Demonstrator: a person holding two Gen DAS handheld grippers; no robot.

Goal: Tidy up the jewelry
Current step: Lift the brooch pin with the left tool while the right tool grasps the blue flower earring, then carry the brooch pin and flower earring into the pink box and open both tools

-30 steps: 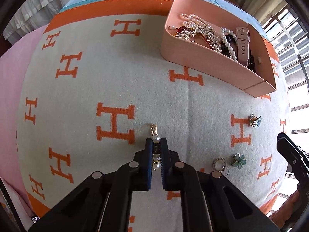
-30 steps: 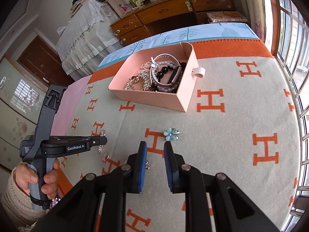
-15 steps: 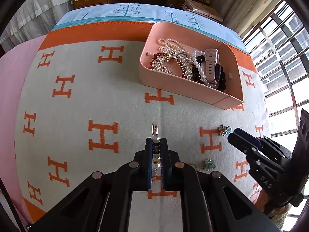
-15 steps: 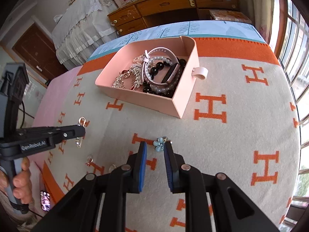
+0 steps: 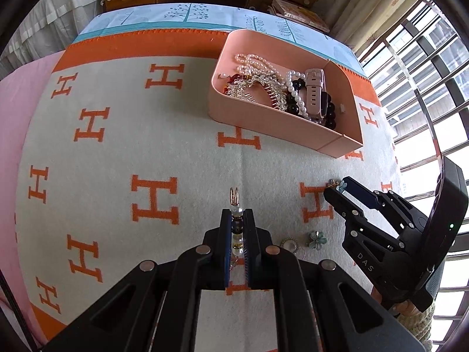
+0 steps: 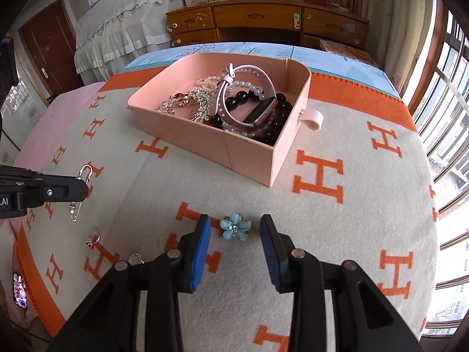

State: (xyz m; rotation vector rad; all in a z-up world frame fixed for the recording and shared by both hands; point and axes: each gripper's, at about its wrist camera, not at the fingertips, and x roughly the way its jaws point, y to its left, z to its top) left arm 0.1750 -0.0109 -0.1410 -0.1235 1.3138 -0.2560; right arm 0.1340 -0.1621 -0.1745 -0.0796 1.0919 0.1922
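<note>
Loose now: two blue flowers [image 5: 316, 239], one beaded pin [image 5: 236, 228] in left tongs [image 5: 236, 220]

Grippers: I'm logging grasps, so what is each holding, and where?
Left gripper pinches the beaded pin along its beads. Right gripper, open around the blue flower, holds nothing.

blanket [image 5: 187, 152]: repeated orange "H" letters | right gripper [image 5: 341, 189] body, left wrist view: "DAS" | left gripper [image 6: 79, 189] body, right wrist view: cut-off ".AI"
</note>
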